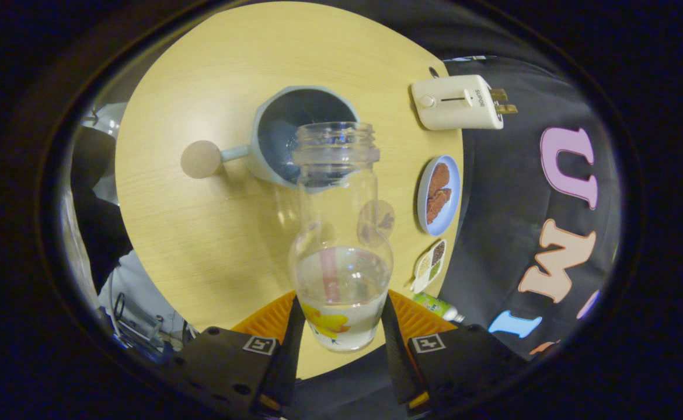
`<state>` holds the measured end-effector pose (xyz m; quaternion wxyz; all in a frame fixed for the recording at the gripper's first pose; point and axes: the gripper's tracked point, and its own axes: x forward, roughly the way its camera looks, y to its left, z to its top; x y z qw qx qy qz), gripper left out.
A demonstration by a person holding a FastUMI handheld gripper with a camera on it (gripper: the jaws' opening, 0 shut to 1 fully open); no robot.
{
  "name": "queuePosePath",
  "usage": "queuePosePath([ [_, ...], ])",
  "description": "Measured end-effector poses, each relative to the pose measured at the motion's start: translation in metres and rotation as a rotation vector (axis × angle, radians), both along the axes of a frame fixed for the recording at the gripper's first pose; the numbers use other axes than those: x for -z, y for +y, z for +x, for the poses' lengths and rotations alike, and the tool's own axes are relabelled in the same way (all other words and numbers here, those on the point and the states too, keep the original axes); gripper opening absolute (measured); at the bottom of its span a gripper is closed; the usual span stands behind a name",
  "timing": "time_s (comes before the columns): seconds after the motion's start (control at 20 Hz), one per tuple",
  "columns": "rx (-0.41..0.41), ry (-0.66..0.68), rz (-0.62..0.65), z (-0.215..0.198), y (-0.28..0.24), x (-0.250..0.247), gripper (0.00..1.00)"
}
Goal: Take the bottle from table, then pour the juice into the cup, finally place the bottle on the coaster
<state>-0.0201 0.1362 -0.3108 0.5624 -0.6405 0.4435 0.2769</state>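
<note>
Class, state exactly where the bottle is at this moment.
In the gripper view, the bottle is clamped between the gripper fingers, raised over the table, its open mouth over the cup.

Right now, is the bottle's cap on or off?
Off. The bottle, gripped in the claw, shows bare neck threads and an open mouth over the cup, with clear liquid pooled low inside.

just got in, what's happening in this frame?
A handheld gripper has its fingers closed on both sides of a clear bottle, held up over a round wooden table. The open bottle mouth sits above a blue-grey cup. Clear liquid is pooled at the bottle's base, none seen flowing. Off to the side sit a white toaster-like appliance and a small blue plate holding brown pieces.
</note>
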Motion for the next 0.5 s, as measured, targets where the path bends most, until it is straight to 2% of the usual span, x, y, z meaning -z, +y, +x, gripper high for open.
queuePosePath([
  [0.5,0.272,-0.031,0.331,-0.020,-0.013,0.021,0.69],
])
